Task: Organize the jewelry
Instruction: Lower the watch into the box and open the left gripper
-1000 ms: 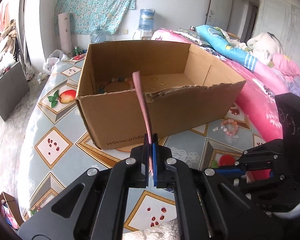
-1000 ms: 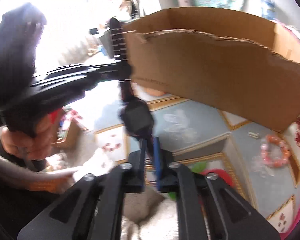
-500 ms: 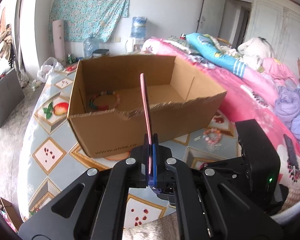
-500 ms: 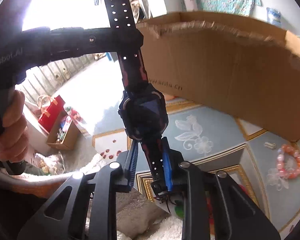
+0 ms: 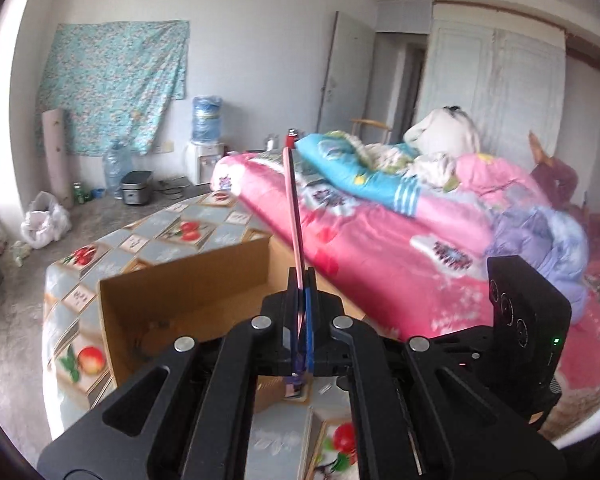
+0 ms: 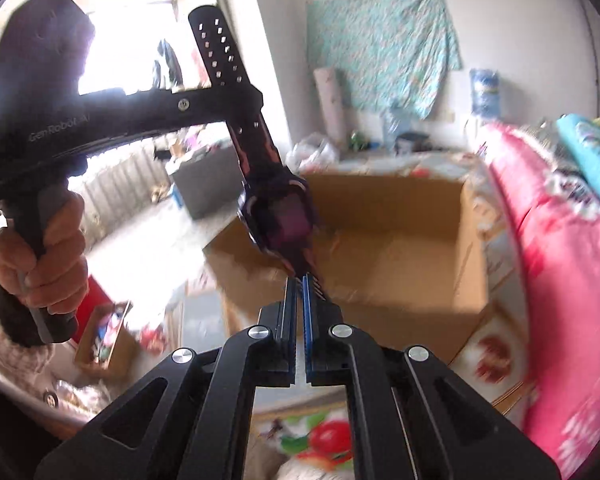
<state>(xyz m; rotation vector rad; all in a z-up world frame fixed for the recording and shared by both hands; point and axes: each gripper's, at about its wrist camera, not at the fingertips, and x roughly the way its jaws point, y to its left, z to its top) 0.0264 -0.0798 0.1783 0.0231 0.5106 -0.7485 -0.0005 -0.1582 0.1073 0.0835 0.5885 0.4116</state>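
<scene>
The left gripper [image 5: 300,300] has its two fingers closed on one strap of the watch [image 6: 278,216], which in the left wrist view is seen edge-on as a thin pink line rising straight up from the fingers. In the right wrist view the same left gripper [image 6: 236,100] crosses the perforated black strap from the left side, and one hand [image 6: 44,256] holds its handle.

The right gripper [image 6: 299,292] has its two fingers almost together; the other strap end of the watch lies at the tips, but I cannot tell if the fingers really clamp it. So there is one watch, held in the air between two grippers, with its dark square face tilted, above the near edge of the cardboard box [image 6: 400,248].

There is one box, open at the top, and it stands on the worktop [image 5: 148,240], which has a cloth with a fruit pattern. Its inside is blurred. Beside the worktop is one bed [image 5: 380,232] with a pink cover and a pile of bedding.
</scene>
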